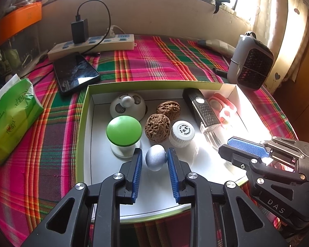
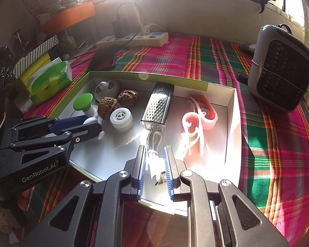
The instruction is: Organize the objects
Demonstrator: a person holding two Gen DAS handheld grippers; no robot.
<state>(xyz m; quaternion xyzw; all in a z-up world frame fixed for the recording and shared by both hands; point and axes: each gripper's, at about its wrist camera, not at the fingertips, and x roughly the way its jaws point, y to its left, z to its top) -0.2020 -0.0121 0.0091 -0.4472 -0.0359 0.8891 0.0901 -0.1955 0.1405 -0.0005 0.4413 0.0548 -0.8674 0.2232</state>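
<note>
You've got a plaid tablecloth point(image 1: 154, 61) with a shallow green-rimmed box point(image 1: 83, 123) sitting on it, and nearly everything to be organized already lies inside that box. Biggest item in there is the white dome gadget point(image 1: 127, 106) at the back left, then the black flashlight point(image 1: 201, 107) with its white cable point(image 2: 154, 144) trailing toward you, the pink silicone pieces point(image 2: 197, 119) in the right corner, the green-topped knob point(image 1: 124, 131), two walnuts point(image 1: 157, 128), a white screw-cap jar point(image 1: 182, 132) and the small silver egg point(image 1: 155, 157). Your left gripper point(image 1: 154, 160) straddles the egg with the jaws slightly apart; the left pad is clear of it, and the right looks just touching or just beside, so I read it as released, not clamped. Your right gripper point(image 2: 154, 164) sits closed down around the cable end near the front wall; the glare hides whether the pads actually pinch the plug. Risks: the egg is round and smooth, so brushing it as you pull out will roll it into the walnuts or the knob. If the right one does have the cable, lifting will drag the flashlight and sweep the jar.
</note>
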